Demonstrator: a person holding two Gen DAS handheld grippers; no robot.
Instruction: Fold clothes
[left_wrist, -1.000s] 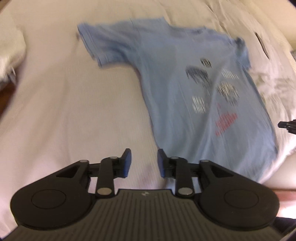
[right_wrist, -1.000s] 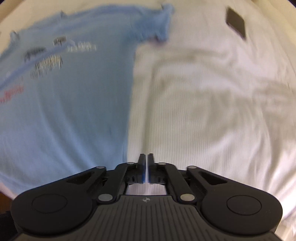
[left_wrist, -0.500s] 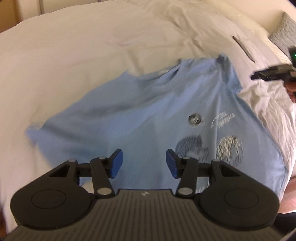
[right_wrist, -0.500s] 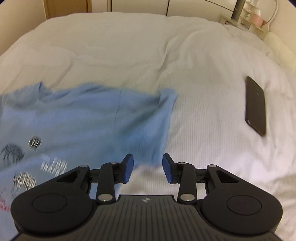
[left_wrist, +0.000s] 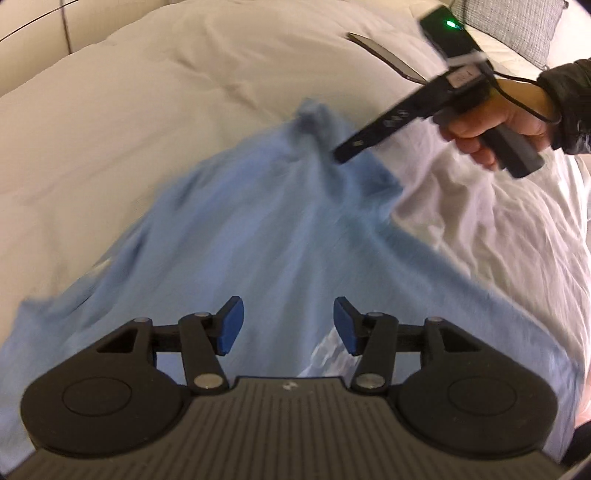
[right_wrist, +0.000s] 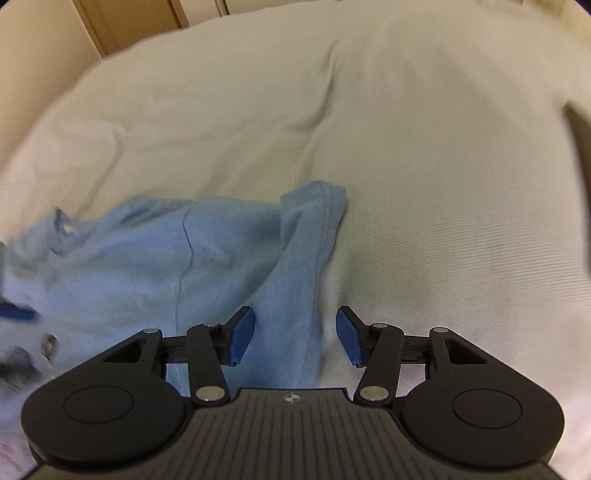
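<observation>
blue T-shirt (right_wrist: 155, 266) spread on white duvet (right_wrist: 406, 147) | sleeve (right_wrist: 314, 229) at 12 o'clock of right gripper (right_wrist: 294, 338), wide, nearer, long axis 12–6 | left gripper (left_wrist: 288, 325) wide over body

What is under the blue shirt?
The shirt lies spread on a white bedspread, which shows all around it. Whatever else might be beneath the shirt is covered and cannot be seen.
</observation>
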